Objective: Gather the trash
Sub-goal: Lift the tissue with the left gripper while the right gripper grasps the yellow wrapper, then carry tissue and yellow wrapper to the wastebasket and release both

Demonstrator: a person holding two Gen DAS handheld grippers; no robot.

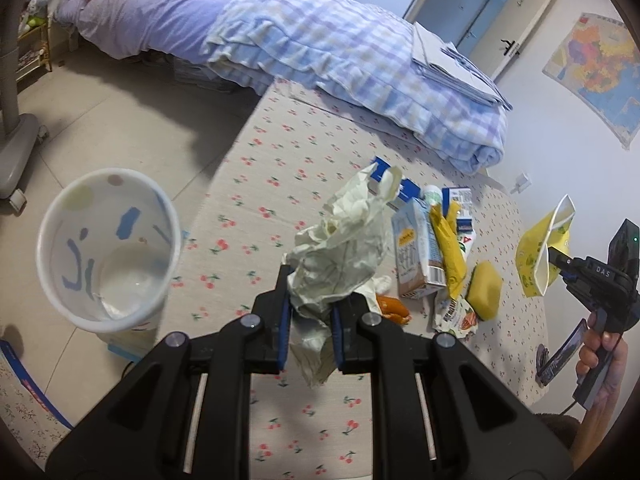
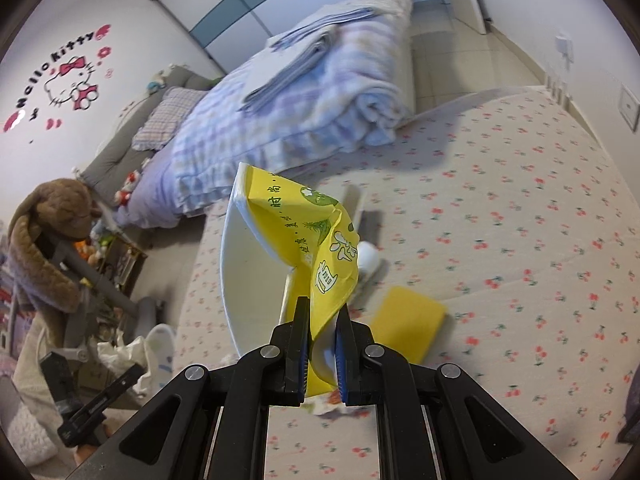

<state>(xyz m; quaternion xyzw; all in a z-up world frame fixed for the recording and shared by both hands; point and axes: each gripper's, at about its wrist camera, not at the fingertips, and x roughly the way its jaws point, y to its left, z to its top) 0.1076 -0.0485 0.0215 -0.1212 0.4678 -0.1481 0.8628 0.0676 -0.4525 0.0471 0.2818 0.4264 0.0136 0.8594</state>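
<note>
My left gripper [image 1: 310, 306] is shut on a crumpled cream paper wrapper [image 1: 340, 248], held above the cherry-print mat [image 1: 280, 148]. To its left stands a white waste bin [image 1: 108, 248] with blue marks, open-topped on the floor. My right gripper [image 2: 323, 330] is shut on a crushed yellow and white paper bowl [image 2: 280, 240], lifted off the mat; the left wrist view shows that bowl [image 1: 540, 248] in the air at far right. Trash on the mat: milk cartons [image 1: 416, 248], a yellow wrapper [image 1: 450, 248], a yellow sponge [image 1: 486, 294], a printed snack wrapper [image 1: 456, 316] and an orange bit [image 1: 394, 308].
A folded blue checked quilt [image 1: 360, 60] with stacked papers [image 1: 452, 64] lies at the mat's far edge, a bed [image 1: 152, 16] behind it. A grey stand's base [image 1: 16, 148] is on the tile floor at left. A brown plush toy [image 2: 52, 232] hangs over a stand.
</note>
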